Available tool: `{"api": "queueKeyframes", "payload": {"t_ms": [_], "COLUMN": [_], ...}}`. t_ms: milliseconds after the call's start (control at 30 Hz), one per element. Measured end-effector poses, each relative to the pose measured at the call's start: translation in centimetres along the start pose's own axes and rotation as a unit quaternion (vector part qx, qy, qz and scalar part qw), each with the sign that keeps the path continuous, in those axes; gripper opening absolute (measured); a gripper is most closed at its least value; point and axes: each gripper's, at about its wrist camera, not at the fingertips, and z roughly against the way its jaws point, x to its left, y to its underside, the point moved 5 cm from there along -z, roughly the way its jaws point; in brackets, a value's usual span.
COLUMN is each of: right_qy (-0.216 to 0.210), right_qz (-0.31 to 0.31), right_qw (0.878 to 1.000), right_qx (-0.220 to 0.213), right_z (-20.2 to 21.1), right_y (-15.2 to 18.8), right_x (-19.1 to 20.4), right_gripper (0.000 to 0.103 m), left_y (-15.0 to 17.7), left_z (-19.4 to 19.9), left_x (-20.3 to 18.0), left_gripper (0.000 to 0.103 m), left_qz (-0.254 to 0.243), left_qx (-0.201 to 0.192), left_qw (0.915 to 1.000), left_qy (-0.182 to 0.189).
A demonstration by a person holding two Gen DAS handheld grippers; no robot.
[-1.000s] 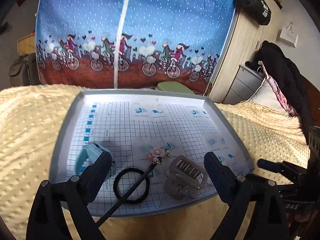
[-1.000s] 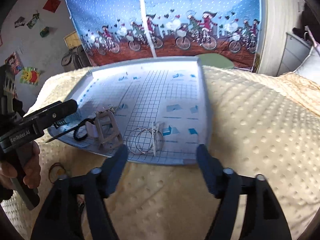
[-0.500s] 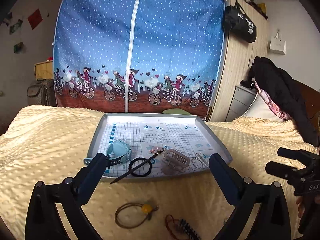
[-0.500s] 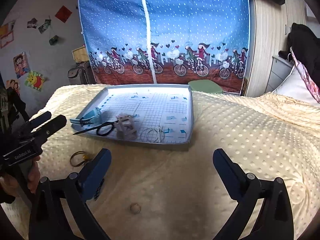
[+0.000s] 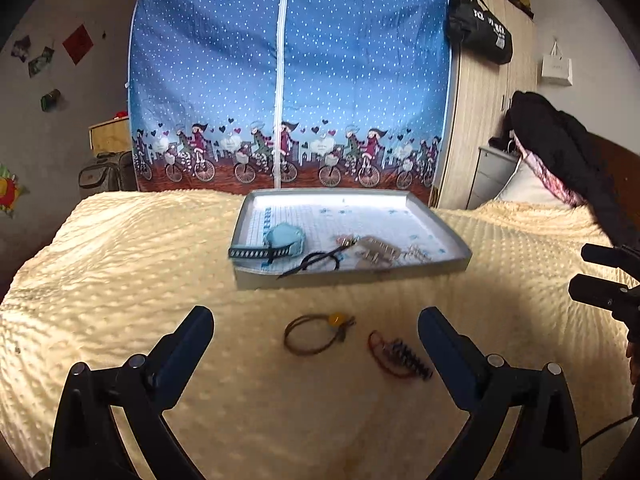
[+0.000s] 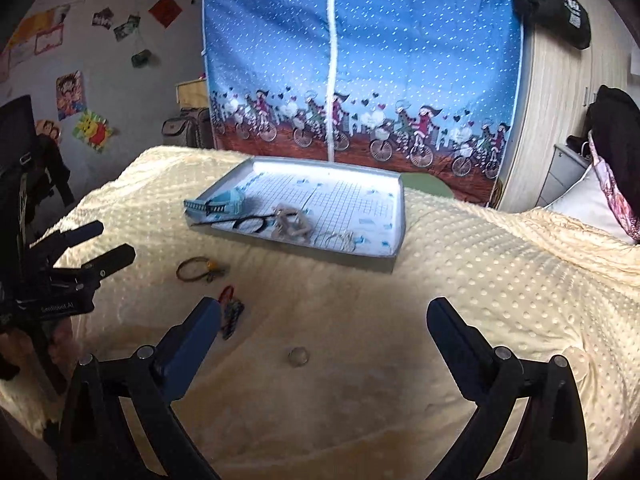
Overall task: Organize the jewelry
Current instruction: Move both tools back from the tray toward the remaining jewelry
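Motion blur smears the hair clip and hoop earrings beyond detail.

Blue bicycle-print fabric wardrobe behind cream dotted bedspread; wooden wardrobe right; stickers on grey wall.

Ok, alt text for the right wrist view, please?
An open, empty right tool hovers over a cream blanket where a small ring and two hair ties lie loose. Beyond sits a grey tray holding a blue watch and hair accessories; the left tool is at left.
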Motion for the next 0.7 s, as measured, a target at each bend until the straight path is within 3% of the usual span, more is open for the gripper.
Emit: {"api": "queueKeyframes", "payload": {"t_ms": [333, 700], "right_qy": [-0.050, -0.047], "right_qz": [-0.001, -0.019], "right_qw": [0.995, 0.991], "right_qx": [0.088, 0.125], "right_z": [-2.4, -4.6], "right_y": [4.7, 6.2], "right_x": [1.6, 1.5], "right_gripper": [0.101, 0.101], "left_y": [3.1, 4.3], "left_z": [-0.3, -1.1], "left_x": [-0.7, -1.6], "left_gripper": [0.103, 0.103], "left_qz": [-0.064, -0.076], "left_qx": [0.056, 0.088], "left_qw": [0.9962, 0.9932], "left_qy": [-0.017, -0.007]}}
